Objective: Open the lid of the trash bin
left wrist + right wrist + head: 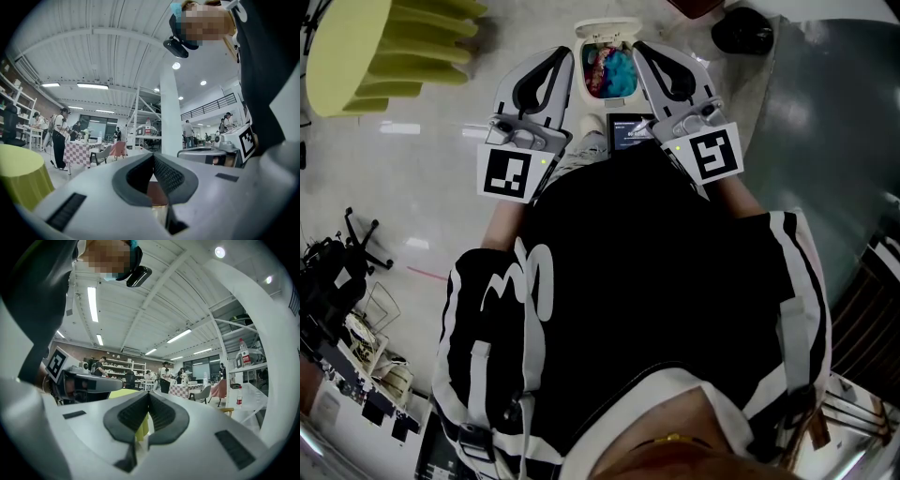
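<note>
White trash bin [605, 100] stands on the floor just ahead of the person, its lid [607, 28] apparently already tipped back over coloured rubbish. Left tool [566, 52] and right tool [641, 47] flank it, both pinched closed on nothing. Any further push belongs gently on the lid's front lip.

I am in a big open lab or workshop hall. Overhead runs a white ribbed ceiling [108, 51] with strip lights [92, 86], carried on a tall white column [170, 122]. A railed mezzanine [208, 107] looks down on it. Stocked shelves [117, 365] line the far wall, people [58, 138] stand about, and a checked table [77, 152] sits on the pale polished floor [422, 187].
</note>
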